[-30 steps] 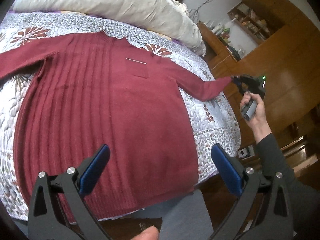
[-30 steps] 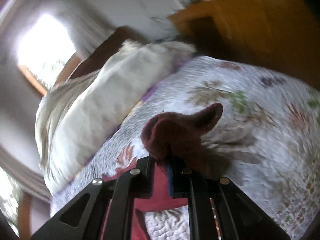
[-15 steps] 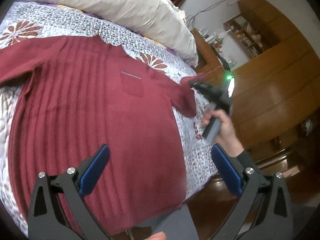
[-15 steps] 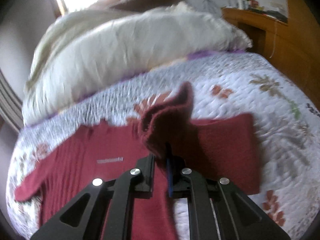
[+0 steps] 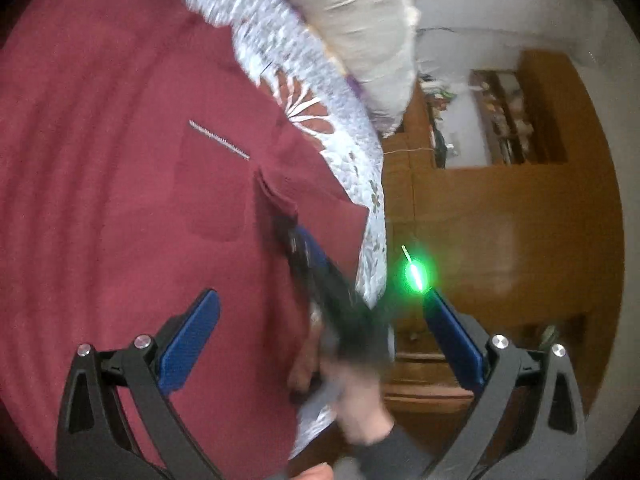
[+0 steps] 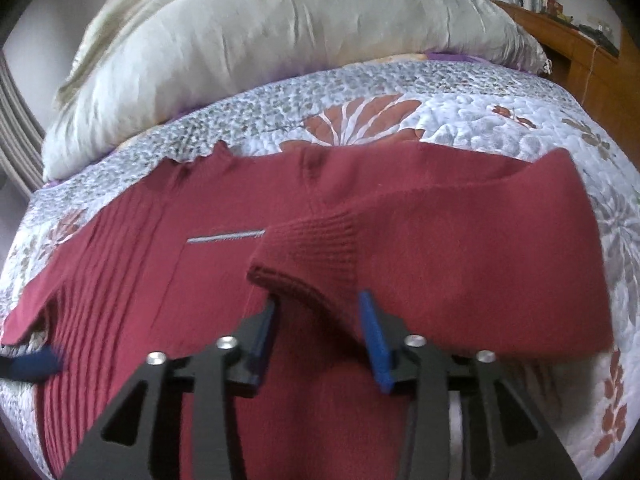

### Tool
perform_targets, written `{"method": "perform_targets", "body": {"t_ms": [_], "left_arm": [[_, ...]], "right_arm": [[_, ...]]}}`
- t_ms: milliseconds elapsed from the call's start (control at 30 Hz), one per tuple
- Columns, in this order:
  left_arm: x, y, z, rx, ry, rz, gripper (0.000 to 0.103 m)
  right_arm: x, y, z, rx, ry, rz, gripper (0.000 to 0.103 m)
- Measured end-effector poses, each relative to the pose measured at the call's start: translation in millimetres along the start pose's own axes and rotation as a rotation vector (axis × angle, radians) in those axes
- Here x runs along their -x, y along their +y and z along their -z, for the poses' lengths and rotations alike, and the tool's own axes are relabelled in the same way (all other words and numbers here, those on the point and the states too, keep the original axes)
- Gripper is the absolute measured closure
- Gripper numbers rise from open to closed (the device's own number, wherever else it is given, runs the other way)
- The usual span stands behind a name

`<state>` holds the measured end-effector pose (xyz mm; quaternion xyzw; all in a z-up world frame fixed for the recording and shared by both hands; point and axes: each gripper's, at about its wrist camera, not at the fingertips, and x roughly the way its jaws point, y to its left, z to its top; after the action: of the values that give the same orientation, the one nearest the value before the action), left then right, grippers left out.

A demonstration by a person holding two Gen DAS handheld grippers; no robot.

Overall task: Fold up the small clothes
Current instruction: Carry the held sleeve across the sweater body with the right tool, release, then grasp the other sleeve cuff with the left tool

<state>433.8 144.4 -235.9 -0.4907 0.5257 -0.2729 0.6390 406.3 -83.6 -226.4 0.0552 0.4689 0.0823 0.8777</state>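
Note:
A dark red knit sweater lies flat on the quilted bed, front up, with a small zip pocket on the chest. One sleeve is folded inward across the chest. Its ribbed cuff rests just ahead of my right gripper, which stands open with the cuff's edge loose between the blue pads. The other sleeve stretches out to the left. In the left wrist view my left gripper hovers open above the sweater, with the right gripper and the person's hand between its fingers.
A big cream pillow lies along the head of the bed behind the sweater. The floral quilt shows around the garment. Wooden cabinets and shelves stand past the bed's right edge. A blue pad of the left gripper shows at the far left.
My right gripper carried the sleeve cuff from the bed's edge across onto the chest and opened, letting it go. The left gripper moved closer over the sweater, still open.

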Motion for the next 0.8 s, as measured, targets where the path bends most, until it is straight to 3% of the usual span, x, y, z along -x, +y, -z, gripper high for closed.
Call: {"method": "perform_targets", "body": {"t_ms": [100, 233, 333, 500, 533, 567, 600, 667, 767, 800], "left_arm": [[-43.6, 5.1, -17.2, 0.027, 0.029, 0.001, 0.003], [-99.5, 17.7, -25.0, 0.090, 0.095, -0.043, 0.003], [-116.2, 17.5, -30.3, 0.084, 0.089, -0.077, 0.003], [-131.5, 13.5, -47.6, 0.132, 0.072, -0.060, 0.008], [-133.0, 12.7, -50.5, 0.125, 0.067, -0.061, 0.013], [-136.8, 7.8, -54.8, 0.103, 0.077, -0.076, 0.041], [-138.7, 5.7, -57.1, 0.086, 0.086, -0.096, 0.059], [-139.9, 5.5, -60.1, 0.054, 0.097, -0.129, 0.066], [-141.4, -1.2, -64.6, -0.005, 0.099, -0.205, 0.092], [-138.4, -4.0, -66.5, -0.017, 0.093, -0.212, 0.093]], "right_arm": [[39.4, -7.4, 26.8, -0.051, -0.067, -0.030, 0.033], [83.7, -16.1, 88.4, -0.123, -0.093, -0.085, 0.031], [103.2, -20.9, 131.4, -0.178, -0.072, -0.123, 0.031], [126.7, -30.8, 184.7, -0.317, -0.032, -0.182, 0.031], [131.2, -31.6, 190.1, -0.334, -0.031, -0.188, 0.031], [136.4, -32.0, 196.4, -0.354, -0.029, -0.196, 0.031], [139.4, -31.2, 200.0, -0.365, -0.026, -0.206, 0.030], [145.4, -28.1, 205.0, -0.380, -0.023, -0.225, 0.030], [150.7, -23.9, 207.6, -0.377, -0.029, -0.233, 0.030], [152.6, -23.6, 209.4, -0.376, -0.030, -0.234, 0.030]]}}
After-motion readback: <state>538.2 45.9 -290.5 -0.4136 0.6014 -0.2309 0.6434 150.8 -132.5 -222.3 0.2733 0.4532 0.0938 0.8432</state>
